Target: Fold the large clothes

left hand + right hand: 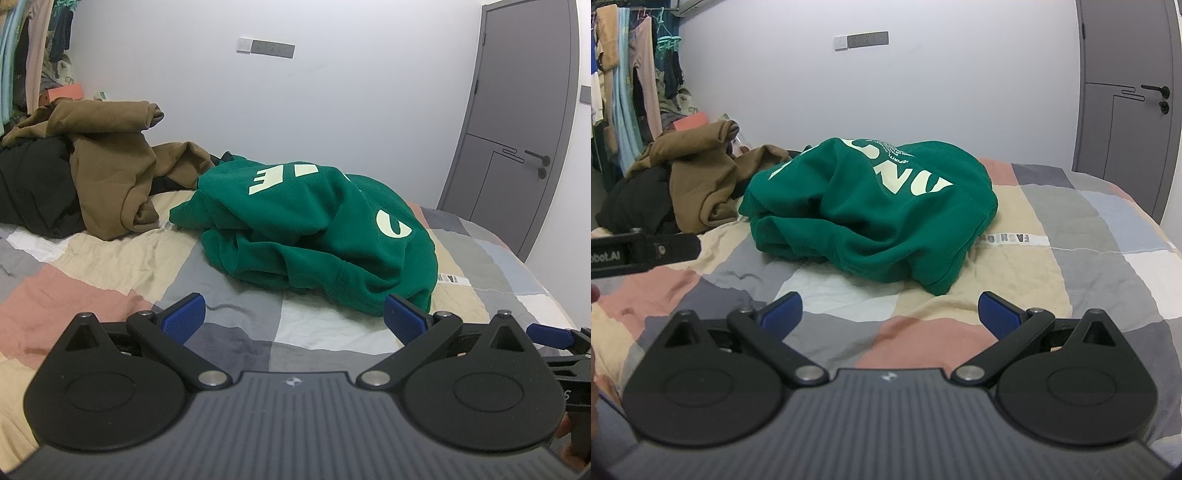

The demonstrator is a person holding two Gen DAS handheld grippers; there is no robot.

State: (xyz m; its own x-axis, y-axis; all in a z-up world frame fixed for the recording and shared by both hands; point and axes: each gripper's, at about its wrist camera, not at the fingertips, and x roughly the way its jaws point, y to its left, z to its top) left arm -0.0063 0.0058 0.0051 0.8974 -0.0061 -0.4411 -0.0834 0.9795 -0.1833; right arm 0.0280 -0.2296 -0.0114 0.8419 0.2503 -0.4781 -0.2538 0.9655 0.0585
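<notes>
Left wrist view: the left gripper hangs over the patchwork bedspread with its blue pads spread wide, nothing in them. The green sweatshirt sits crumpled just past it, a brown garment heaped far left.

Right wrist view: right gripper likewise spread and empty, sweatshirt bunched mid-bed ahead, grey door far right.

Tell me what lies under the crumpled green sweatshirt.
The crumpled green sweatshirt rests on the patchwork checked bedcover, partly over its printed white label strip. Whatever lies beneath its bulk is hidden.
</notes>
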